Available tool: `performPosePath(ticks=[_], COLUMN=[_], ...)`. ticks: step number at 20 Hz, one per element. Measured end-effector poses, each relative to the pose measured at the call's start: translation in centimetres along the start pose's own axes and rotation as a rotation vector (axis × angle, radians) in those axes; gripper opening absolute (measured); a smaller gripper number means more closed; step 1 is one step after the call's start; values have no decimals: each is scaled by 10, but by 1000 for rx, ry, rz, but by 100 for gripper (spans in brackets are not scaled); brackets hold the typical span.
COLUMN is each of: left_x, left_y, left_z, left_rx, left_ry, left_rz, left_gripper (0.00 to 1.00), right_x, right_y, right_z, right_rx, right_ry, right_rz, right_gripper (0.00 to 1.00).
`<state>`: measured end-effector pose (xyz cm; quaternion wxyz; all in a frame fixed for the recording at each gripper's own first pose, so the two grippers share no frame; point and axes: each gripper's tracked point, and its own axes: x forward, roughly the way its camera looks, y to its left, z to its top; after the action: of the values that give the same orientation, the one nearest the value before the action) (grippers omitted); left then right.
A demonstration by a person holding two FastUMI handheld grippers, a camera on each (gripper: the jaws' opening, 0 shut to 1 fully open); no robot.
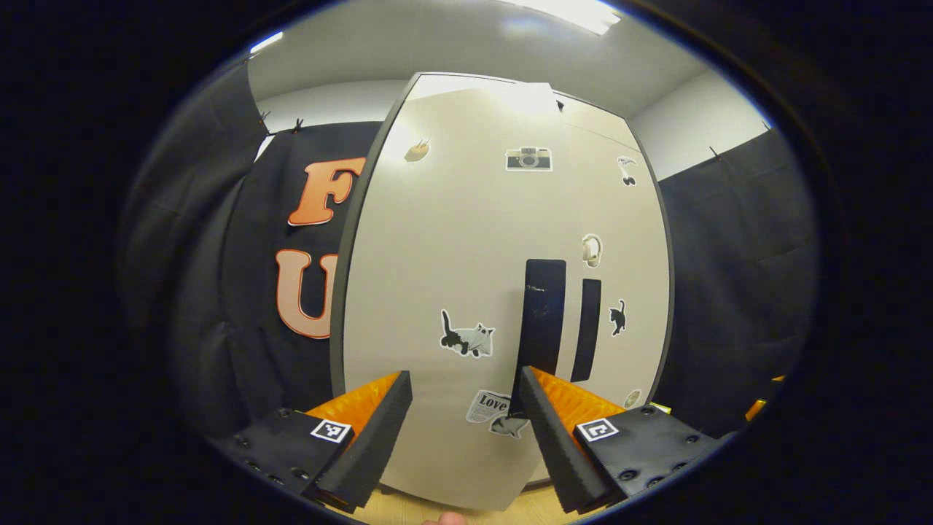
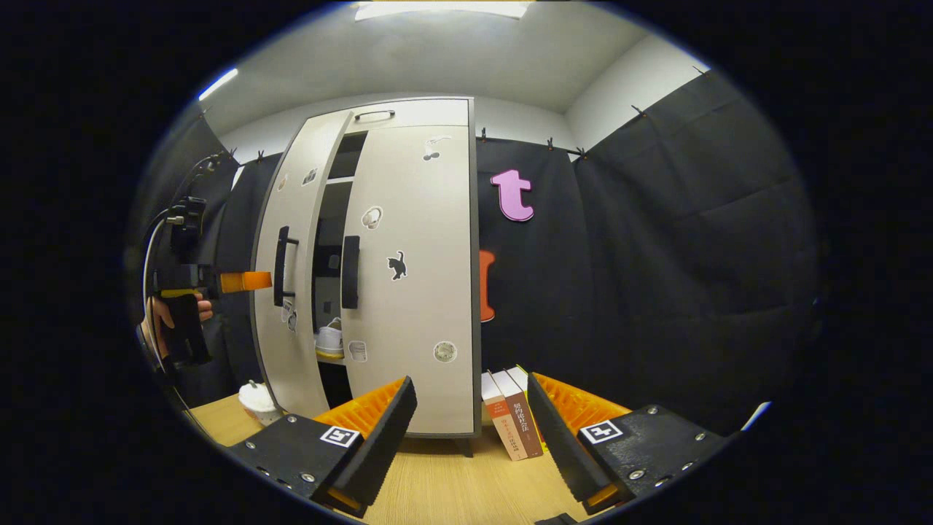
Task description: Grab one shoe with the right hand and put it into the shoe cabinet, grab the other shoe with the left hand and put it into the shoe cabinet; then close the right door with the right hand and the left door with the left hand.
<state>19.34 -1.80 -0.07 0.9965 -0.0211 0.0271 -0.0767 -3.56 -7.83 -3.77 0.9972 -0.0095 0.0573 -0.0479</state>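
1. At the far left of the right gripper view, a hand holds my left gripper (image 2: 251, 281) just beside the left door (image 2: 288, 292) of the shoe cabinet (image 2: 408, 117). In the left gripper view its own fingers stand apart and grip nothing, right in front of this door.
2. The left door is not yet shut; a dark gap is between it and the right door (image 2: 415, 277). I judge the step in hand is to close the left door.
3. To do it well, I think I should press flat on the panel near its long dark handle (image 2: 280, 266) and push slowly until the edges meet, without catching a finger in the gap.
4. Through the gap I see one white shoe (image 2: 329, 340) on a shelf inside. The second shoe I cannot find.
5. The doors are smooth, pale, flat panels with small stickers; the right handle (image 2: 350, 271) is a dark vertical bar.
6. The right door looks closed already.
7. Some upright books (image 2: 510, 419) stand just beside the cabinet on the wooden tabletop (image 2: 452, 481).
8. My right gripper (image 2: 470, 419) is released, fingers wide, well apart from the cabinet.
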Motion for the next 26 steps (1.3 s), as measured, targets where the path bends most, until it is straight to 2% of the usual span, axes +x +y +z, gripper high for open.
performPosePath(ticks=[3,4,16,18,19,21,22,26], left_x=[15,21,60,65,65,60,55,23], left_y=[-3,-4,-11,-19,-21,-16,-12,-12], left_z=[-6,-10,-6,-7,-10,-9,-6,9], left_rx=[-1,-6,21,1,-3,13,17,-8], left_ry=[15,29,28,26,42,44,33,8], left_rz=[-15,-15,6,-27,-35,4,19,13], left_gripper=[94,96,96,96,94,97,97,97], right_x=[2,3,16,17,18,18,17,17], right_y=[-3,-3,-27,-29,-30,-30,-30,-23], right_z=[-3,-3,3,4,5,6,7,6], right_rx=[-4,-5,-3,-3,-3,-4,-5,-12], right_ry=[5,5,-20,-24,-26,-27,-29,-24], right_rz=[-12,-16,-66,-70,-70,-71,-70,-49], right_gripper=[94,94,94,94,94,97,94,94])
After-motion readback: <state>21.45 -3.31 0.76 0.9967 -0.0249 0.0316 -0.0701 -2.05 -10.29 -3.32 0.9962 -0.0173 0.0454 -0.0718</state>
